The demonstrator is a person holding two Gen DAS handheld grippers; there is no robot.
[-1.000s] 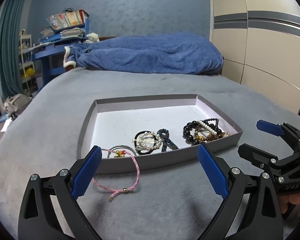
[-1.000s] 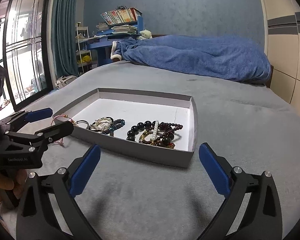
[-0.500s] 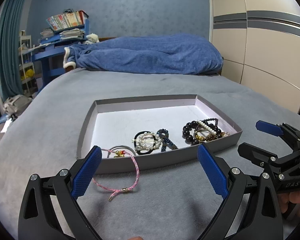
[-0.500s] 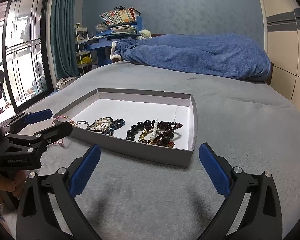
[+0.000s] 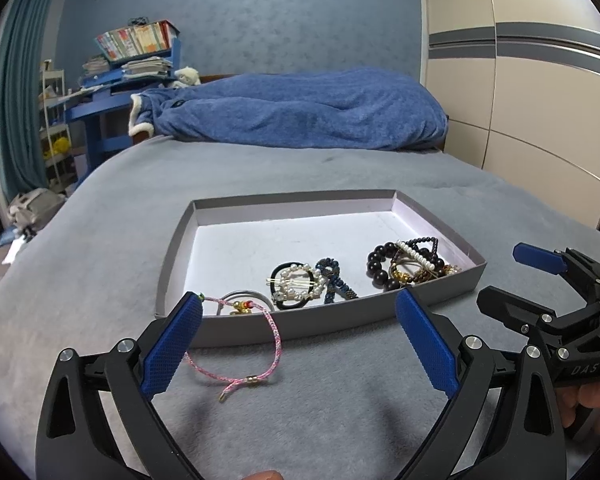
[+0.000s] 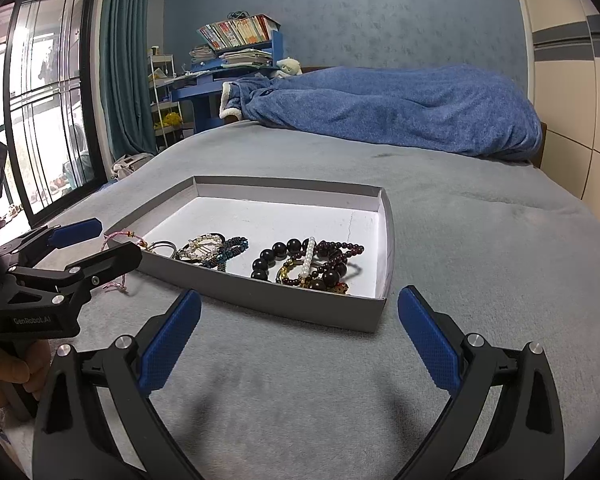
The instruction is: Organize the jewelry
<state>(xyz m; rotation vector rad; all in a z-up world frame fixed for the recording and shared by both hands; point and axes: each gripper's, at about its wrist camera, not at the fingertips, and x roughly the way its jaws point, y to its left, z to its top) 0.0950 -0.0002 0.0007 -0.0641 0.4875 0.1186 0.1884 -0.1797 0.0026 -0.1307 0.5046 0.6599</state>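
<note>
A shallow grey box [image 5: 300,326] with a white floor lies on the grey bed cover; it also shows in the right wrist view [image 6: 300,307]. Inside lie a pearl hair tie [image 5: 296,286], a blue beaded piece [image 5: 332,280] and dark bead bracelets [image 5: 408,264]. A pink cord bracelet [image 5: 274,332] hangs over the box's near wall onto the cover. My left gripper [image 5: 298,344] is open and empty, just in front of that bracelet. My right gripper [image 6: 298,344] is open and empty, in front of the box's near right corner.
A blue blanket [image 5: 300,116] is heaped at the far end of the bed. A blue desk with books [image 5: 136,56] stands at the back left. A wardrobe [image 5: 540,80] runs along the right. A window [image 6: 32,120] is on the left.
Both grippers have barely moved; the views have shifted very slightly. The jewelry and the box lie as before.
</note>
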